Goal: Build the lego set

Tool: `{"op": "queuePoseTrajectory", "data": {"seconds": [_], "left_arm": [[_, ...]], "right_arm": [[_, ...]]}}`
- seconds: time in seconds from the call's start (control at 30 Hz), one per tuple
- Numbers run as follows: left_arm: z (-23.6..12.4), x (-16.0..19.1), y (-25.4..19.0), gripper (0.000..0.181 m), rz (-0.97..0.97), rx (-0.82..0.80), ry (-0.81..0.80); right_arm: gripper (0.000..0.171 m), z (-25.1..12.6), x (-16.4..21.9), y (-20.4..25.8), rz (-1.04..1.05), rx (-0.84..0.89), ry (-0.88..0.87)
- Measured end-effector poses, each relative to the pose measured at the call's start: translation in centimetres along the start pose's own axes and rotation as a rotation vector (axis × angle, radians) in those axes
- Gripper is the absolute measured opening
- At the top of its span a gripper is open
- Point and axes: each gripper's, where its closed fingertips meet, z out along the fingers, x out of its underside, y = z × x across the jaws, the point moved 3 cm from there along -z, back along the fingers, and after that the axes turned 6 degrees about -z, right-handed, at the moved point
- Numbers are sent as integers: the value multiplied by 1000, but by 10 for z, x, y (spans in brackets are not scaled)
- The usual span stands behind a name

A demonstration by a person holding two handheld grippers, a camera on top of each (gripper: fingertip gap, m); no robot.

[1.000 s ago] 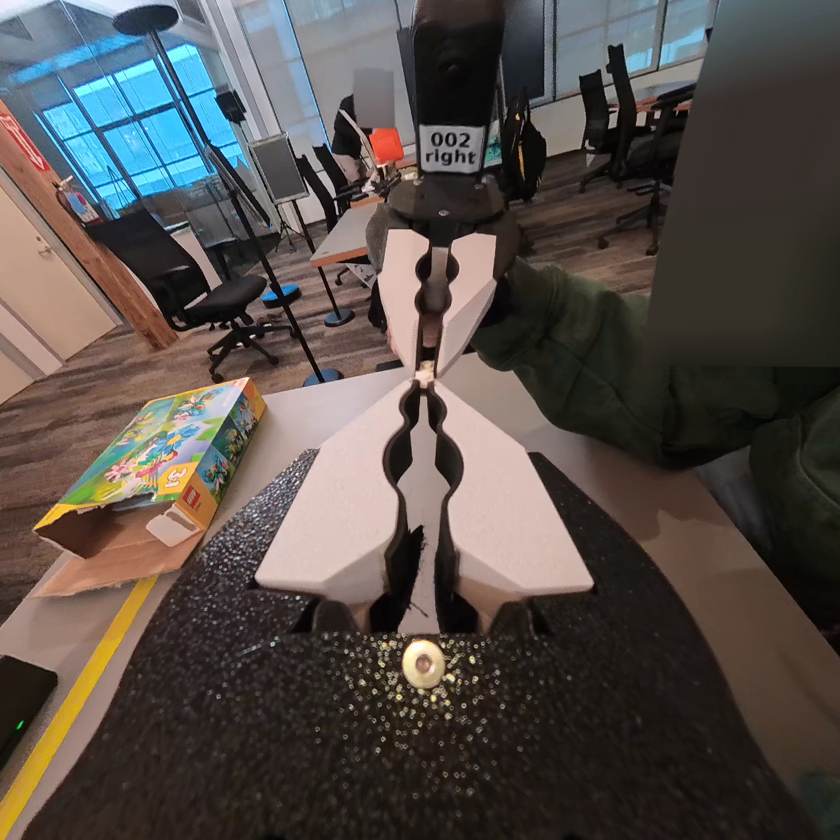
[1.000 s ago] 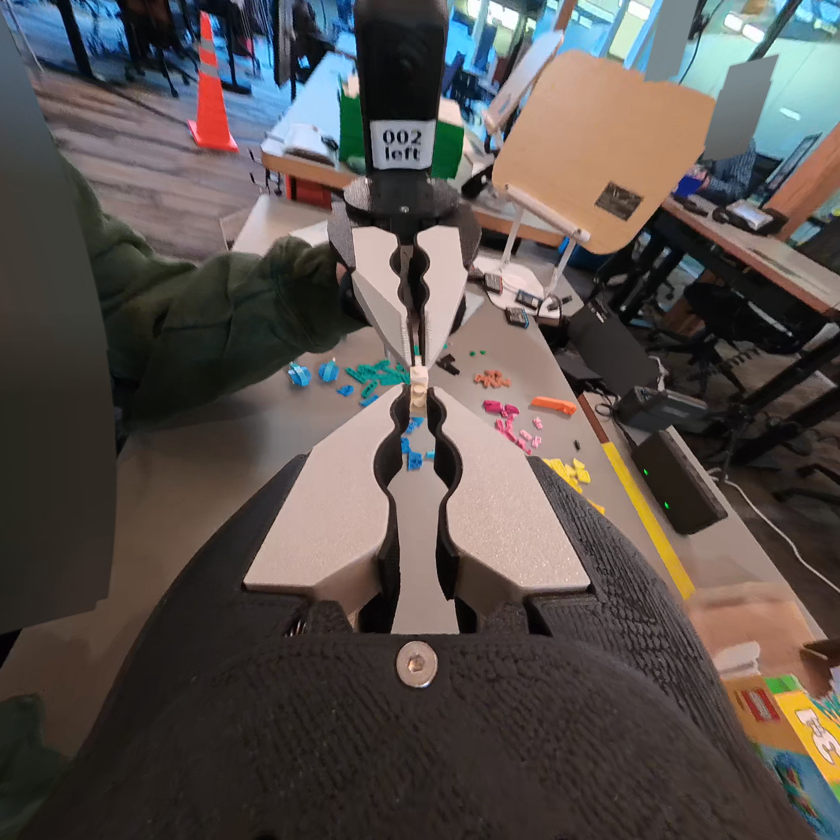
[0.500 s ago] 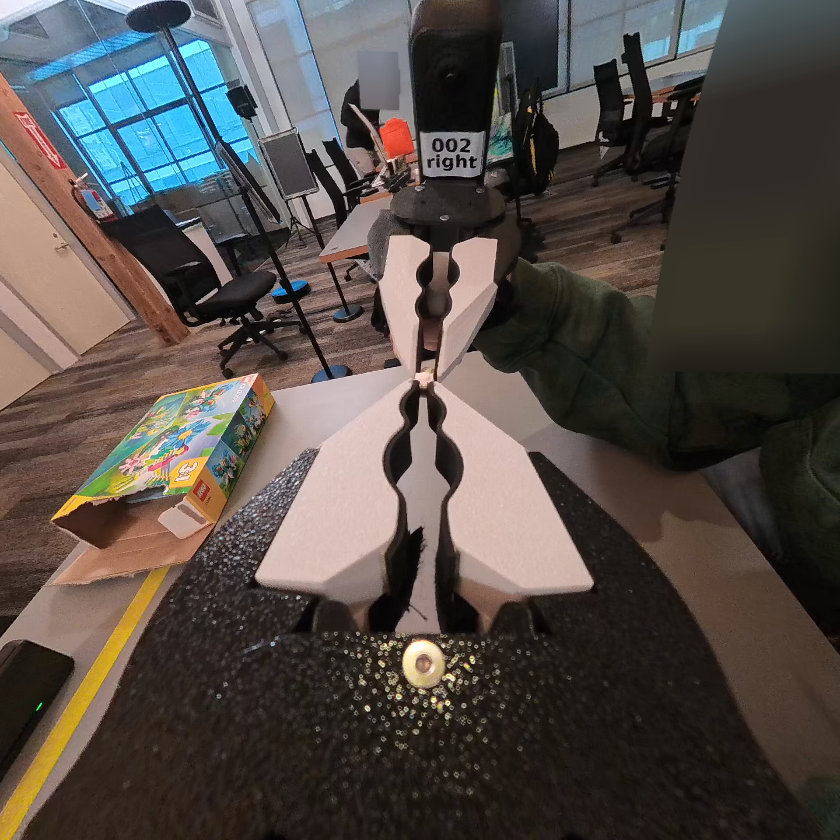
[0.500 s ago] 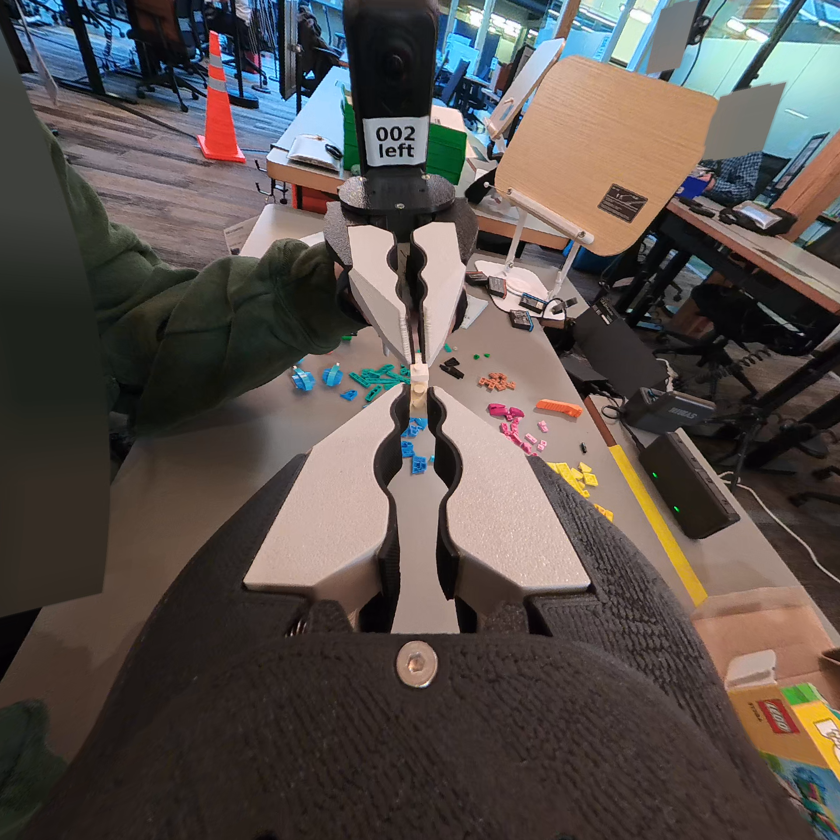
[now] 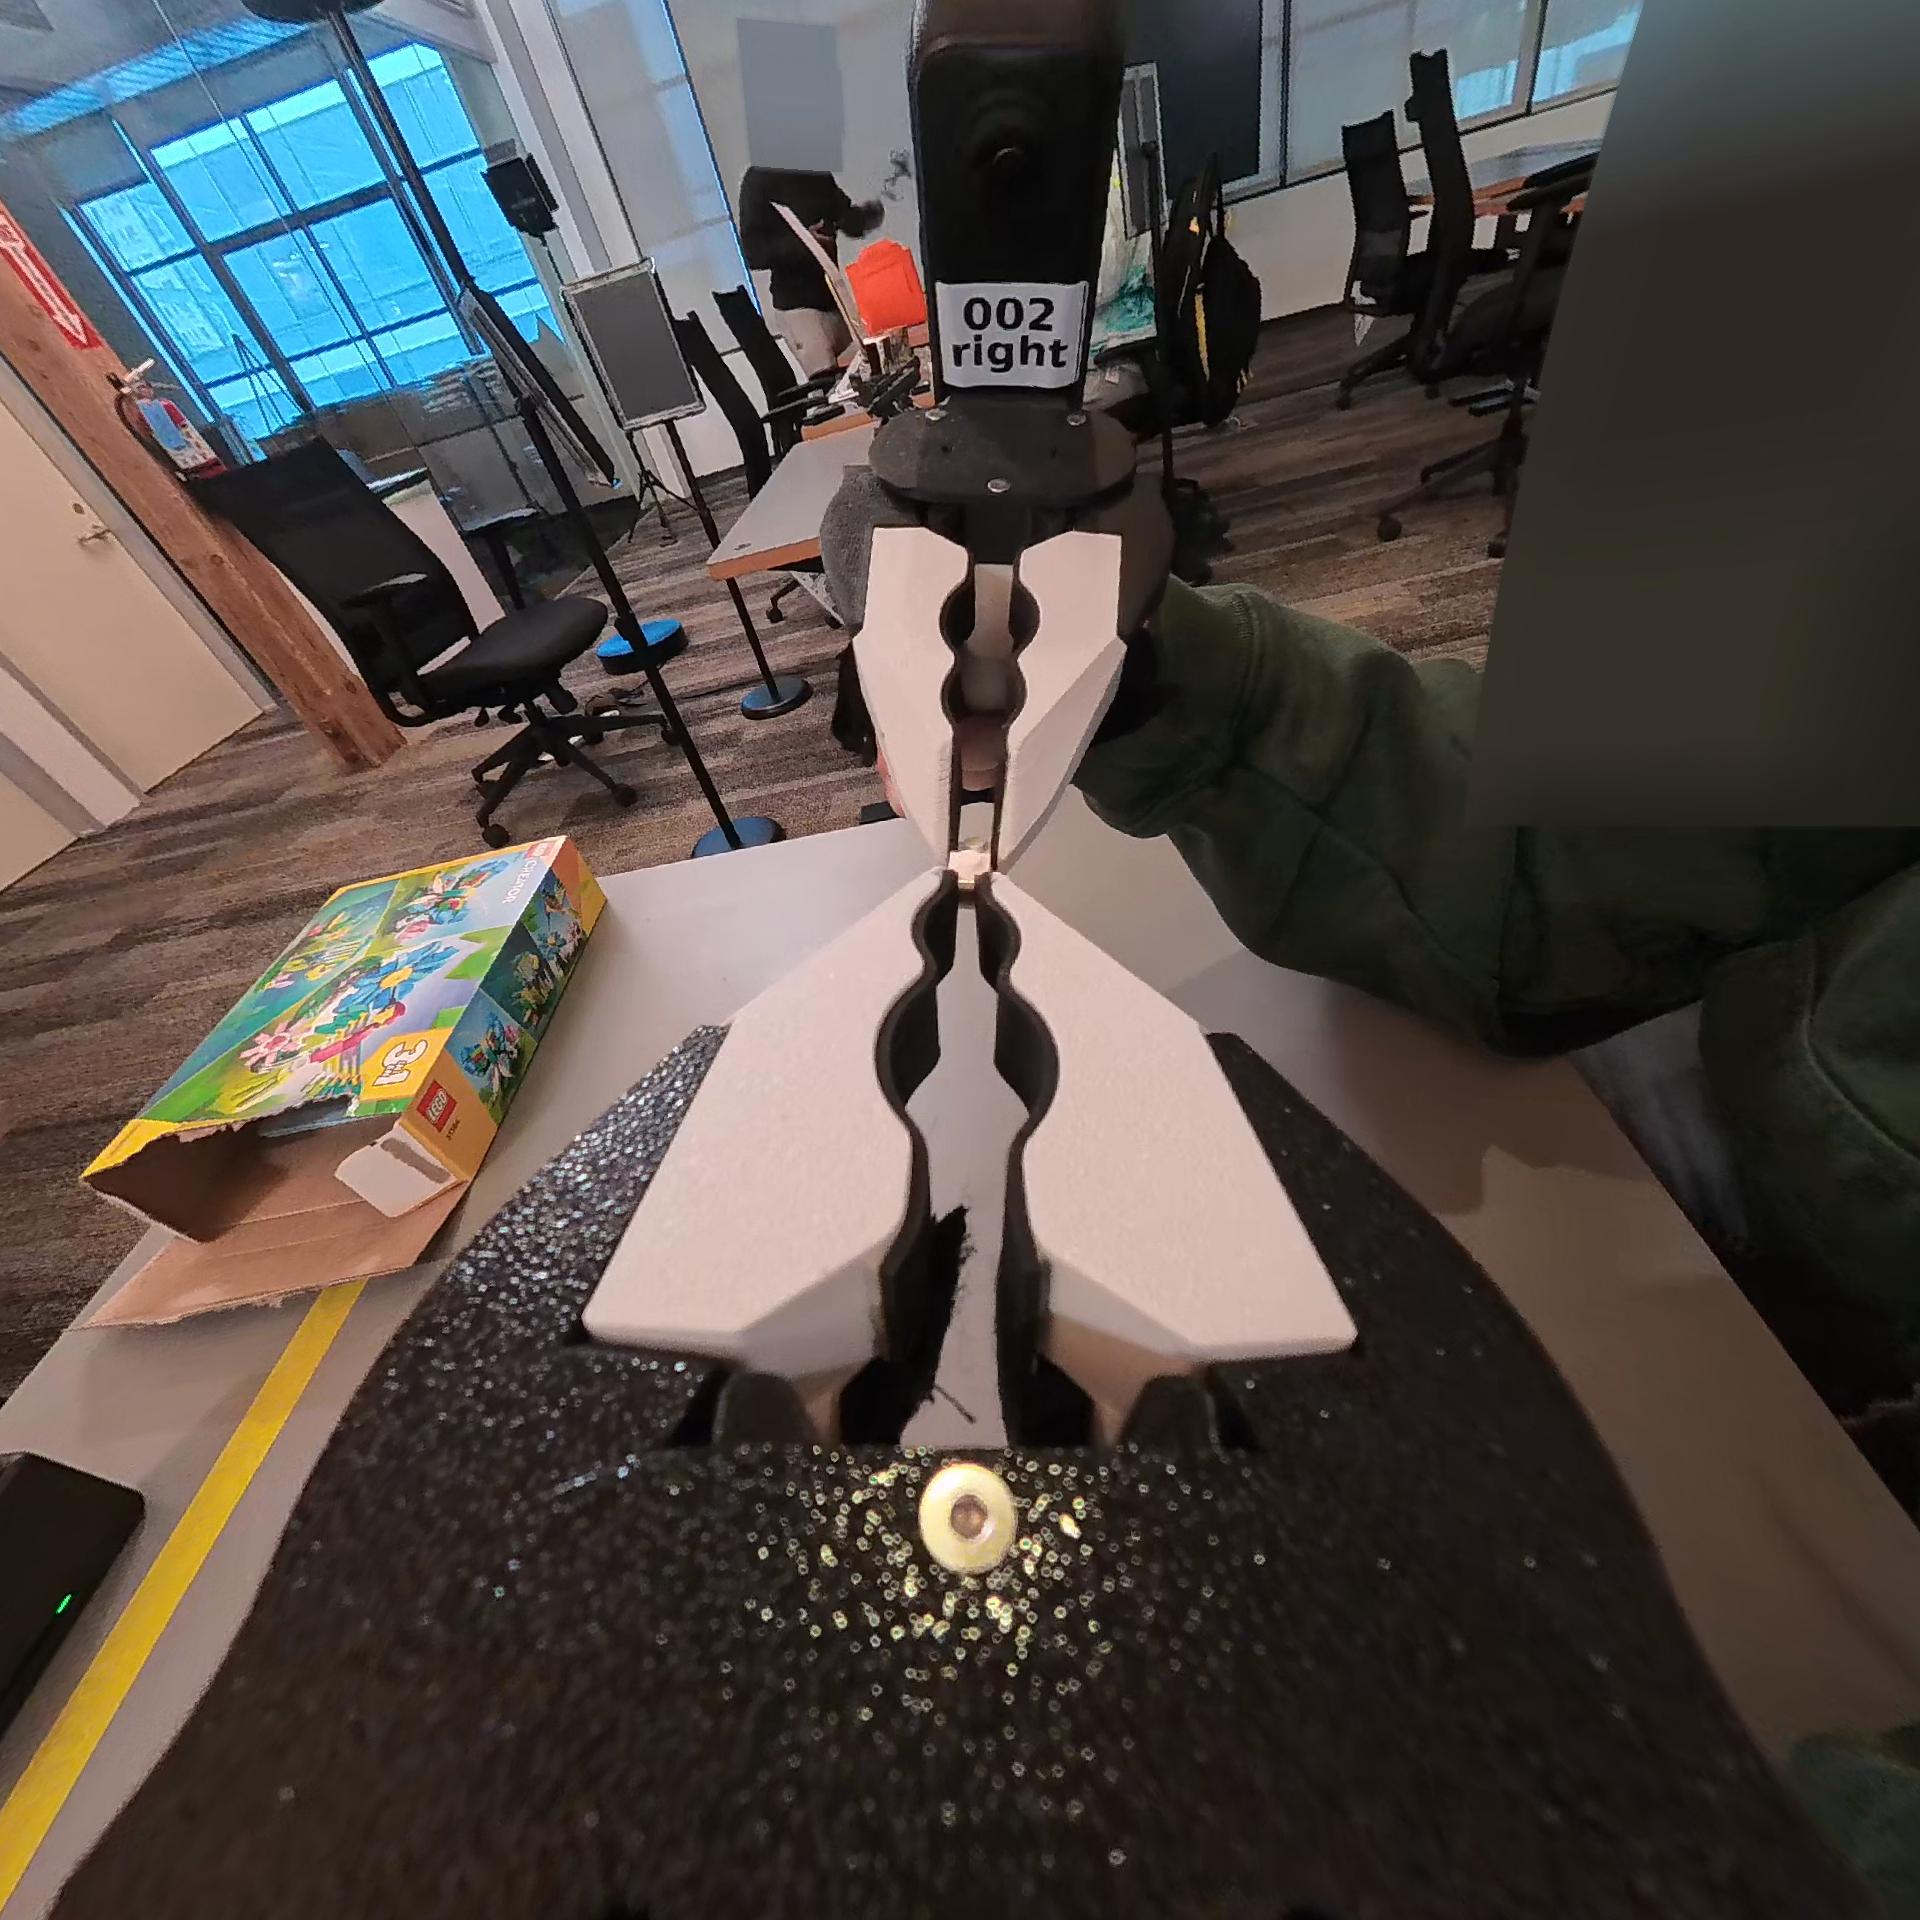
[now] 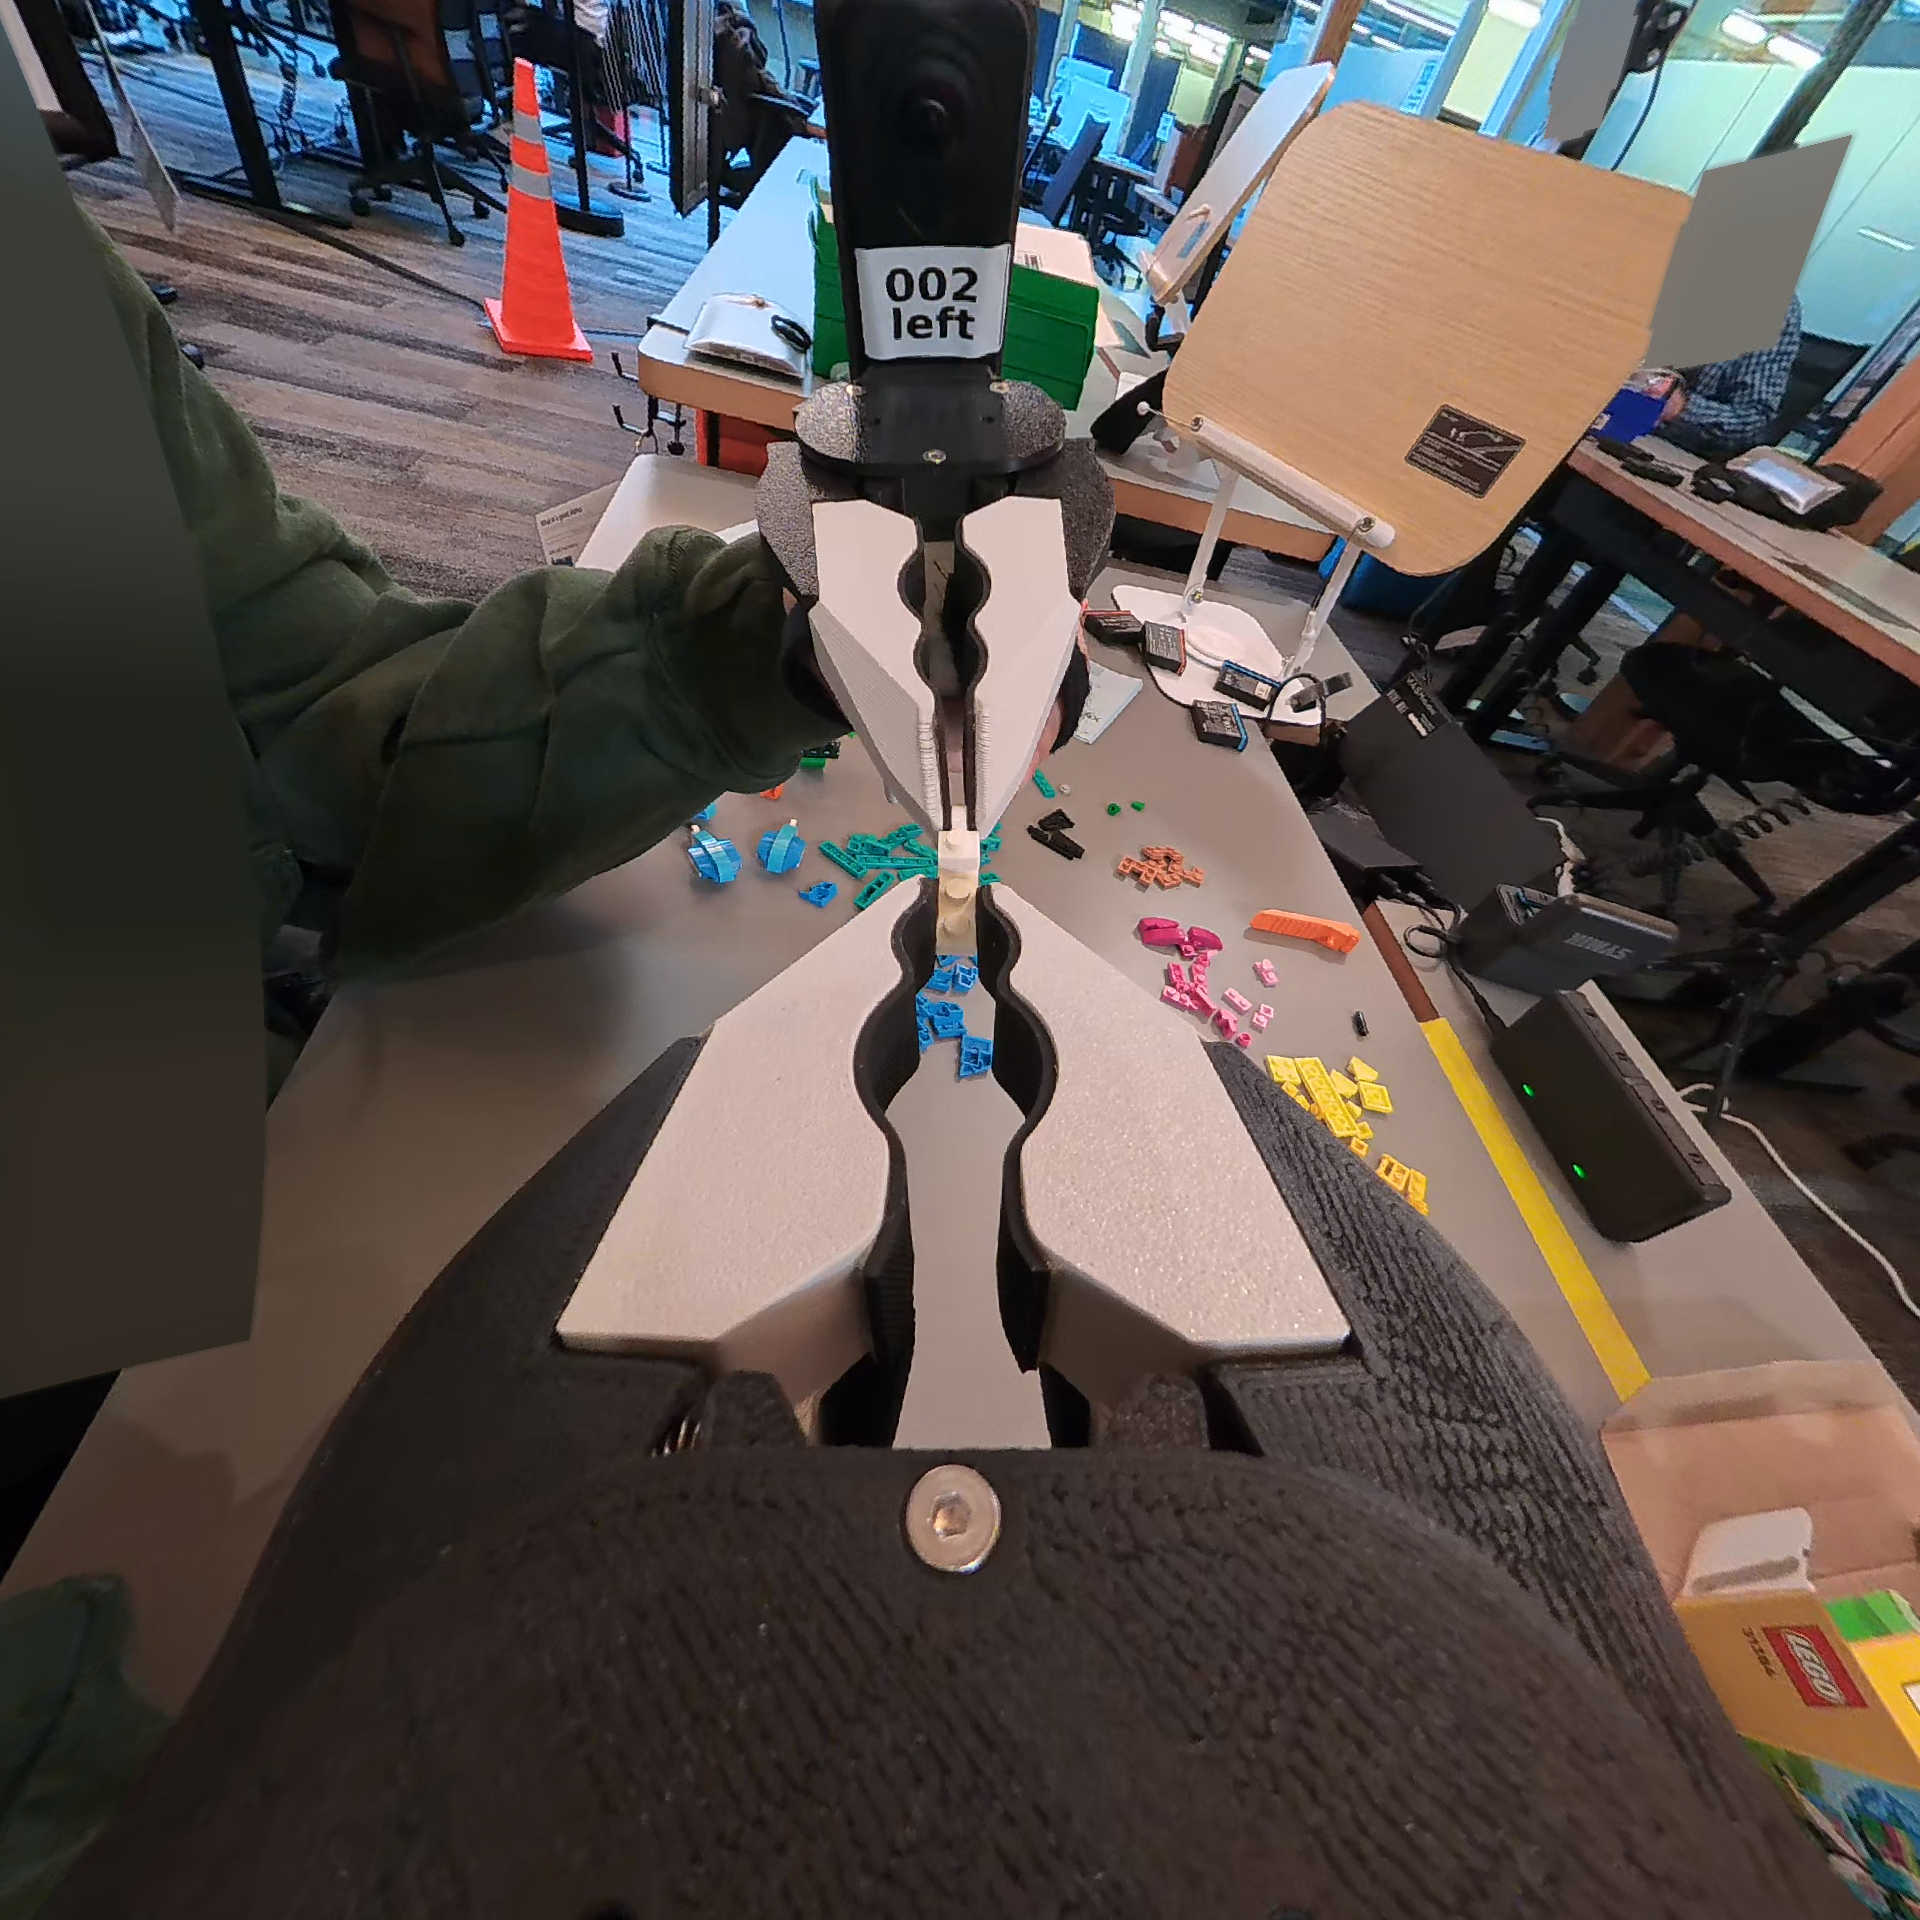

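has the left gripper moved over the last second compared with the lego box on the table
Yes, slightly. In the left wrist view the lego box has crept rightward and a little up, so the left gripper has shifted or turned a bit left; its jaws remain shut.

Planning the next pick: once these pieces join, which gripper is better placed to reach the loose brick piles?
Left, likely. The left gripper, shut on the white piece, is by the teal bricks; the right gripper, shut on the tan piece, sits back toward the box.
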Motion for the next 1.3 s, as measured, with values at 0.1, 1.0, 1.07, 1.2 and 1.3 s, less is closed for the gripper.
{"op": "queuePoseTrajectory", "data": {"seconds": [0.1, 1.0, 1.07, 1.2, 1.3], "left_arm": [[0, 1, 0, 1, -14, 5, 0], [-5, -10, -2, 43, 114, -65, -45], [-1, -10, -5, 60, 322, -149, -13], [13, -7, -3, 64, 702, -345, 114], [21, -6, -2, 61, 921, -439, 157]], "right_arm": [[5, 0, 0, 0, 1, -3, 1], [5, -2, 4, -2, 24, 5, 15], [5, -5, 6, -5, 42, 20, 27], [5, -12, 11, -11, 79, 66, 59], [5, -17, 12, -13, 98, 88, 73]]}}
